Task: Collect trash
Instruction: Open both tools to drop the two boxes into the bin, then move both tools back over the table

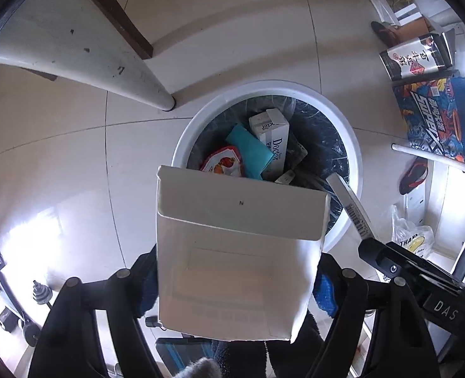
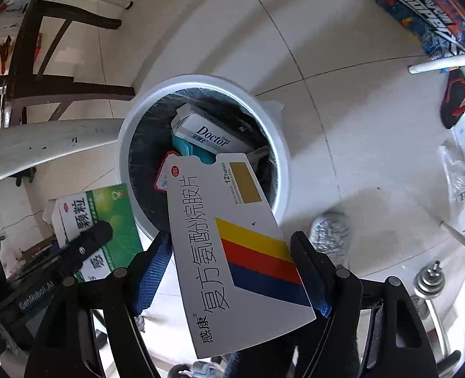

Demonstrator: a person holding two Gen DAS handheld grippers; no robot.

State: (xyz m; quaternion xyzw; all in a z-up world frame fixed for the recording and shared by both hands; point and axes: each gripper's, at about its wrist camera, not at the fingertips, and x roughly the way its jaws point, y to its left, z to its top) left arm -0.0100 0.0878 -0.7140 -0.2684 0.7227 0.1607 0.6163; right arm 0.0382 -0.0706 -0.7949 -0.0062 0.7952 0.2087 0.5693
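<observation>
My left gripper [image 1: 232,283] is shut on an open white-and-green medicine carton [image 1: 232,252], seen from its open end, just above the near rim of a white trash bin [image 1: 352,145]. In the right wrist view the carton [image 2: 106,220] shows green at the left. My right gripper [image 2: 232,271] is shut on a flat grey medicine box with yellow, red and blue stripes [image 2: 238,252], over the bin's [image 2: 279,145] near edge; it shows edge-on in the left view [image 1: 352,208]. Inside the bin lie a white "Doctor" box [image 1: 273,138], a teal pack [image 1: 251,151] and a red snack wrapper [image 1: 223,163].
White chair legs [image 1: 106,69] and a dark wooden frame [image 1: 112,9] stand left of the bin. Printed boxes [image 1: 437,116], a black-and-red slipper [image 1: 413,176] and a plastic bag [image 1: 412,239] lie to the right. A grey-socked foot [image 2: 330,233] stands by the bin.
</observation>
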